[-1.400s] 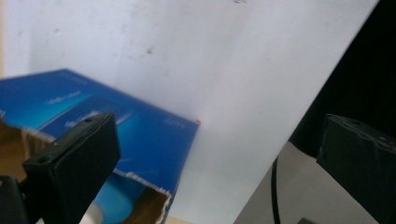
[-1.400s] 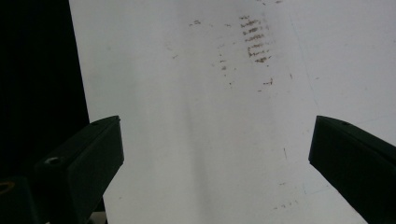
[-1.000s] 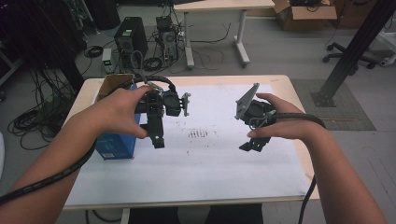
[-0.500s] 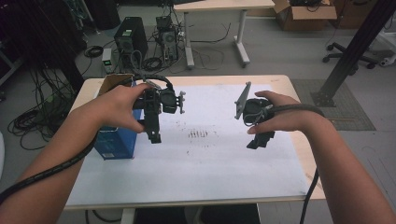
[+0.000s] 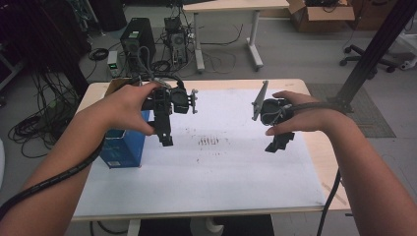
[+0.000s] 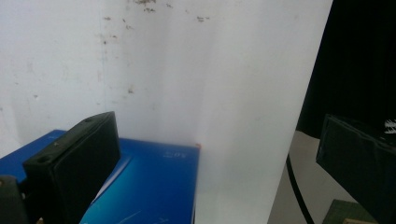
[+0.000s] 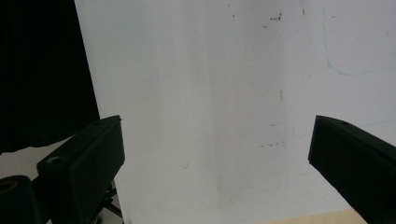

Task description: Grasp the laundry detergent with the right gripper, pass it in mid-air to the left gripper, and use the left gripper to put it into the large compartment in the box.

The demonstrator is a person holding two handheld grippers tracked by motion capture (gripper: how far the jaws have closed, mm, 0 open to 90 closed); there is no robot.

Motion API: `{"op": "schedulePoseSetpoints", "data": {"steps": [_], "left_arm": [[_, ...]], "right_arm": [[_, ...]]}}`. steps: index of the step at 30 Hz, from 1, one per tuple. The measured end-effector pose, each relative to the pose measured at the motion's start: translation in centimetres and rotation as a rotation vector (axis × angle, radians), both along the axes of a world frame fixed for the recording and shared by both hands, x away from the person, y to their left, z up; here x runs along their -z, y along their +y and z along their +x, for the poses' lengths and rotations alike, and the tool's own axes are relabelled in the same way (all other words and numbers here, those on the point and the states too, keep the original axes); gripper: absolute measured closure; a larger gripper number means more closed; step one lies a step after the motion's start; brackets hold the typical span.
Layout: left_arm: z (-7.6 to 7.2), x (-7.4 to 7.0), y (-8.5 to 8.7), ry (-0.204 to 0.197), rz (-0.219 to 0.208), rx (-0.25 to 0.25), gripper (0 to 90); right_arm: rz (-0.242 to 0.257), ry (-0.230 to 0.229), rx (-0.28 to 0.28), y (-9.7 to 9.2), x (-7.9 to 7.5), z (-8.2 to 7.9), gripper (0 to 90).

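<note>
Two hand-held grippers hang above a tabletop [image 5: 314, 162] covered by one white sheet [image 5: 221, 172]: the left gripper [image 5: 166, 140] over the sheet's left part, the right gripper [image 5: 276, 146] well apart over its right part, each with jaws spread wide and holding nothing. One blue box [image 5: 123, 147] stands at the sheet's left edge, just beside the left gripper, partly hidden by the left hand [image 5: 129, 105]
</note>
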State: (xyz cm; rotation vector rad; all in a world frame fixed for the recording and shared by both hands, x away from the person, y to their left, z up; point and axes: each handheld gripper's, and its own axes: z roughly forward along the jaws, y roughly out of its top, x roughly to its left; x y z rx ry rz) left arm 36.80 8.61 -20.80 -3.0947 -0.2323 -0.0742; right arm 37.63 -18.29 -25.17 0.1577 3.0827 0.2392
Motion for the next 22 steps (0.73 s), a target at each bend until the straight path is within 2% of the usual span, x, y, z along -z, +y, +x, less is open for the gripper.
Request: {"op": "schedulePoseSetpoints", "data": {"steps": [3,7,22], "left_arm": [[0.0,-0.2,-0.1,-0.001,-0.008,0.004,0.2],[-0.1,-0.3,-0.1,-0.002,-0.008,0.006,0.2],[-0.2,-0.5,1.1,-0.006,-0.026,-0.007,0.2]], "right_arm": [[0.011,-0.003,-0.005,0.0,0.0,0.0,3.7],[-0.002,0.002,0.005,0.1,0.0,-0.1,3.7],[-0.003,0.004,-0.001,0.8,-0.4,-0.4,3.6]]}}
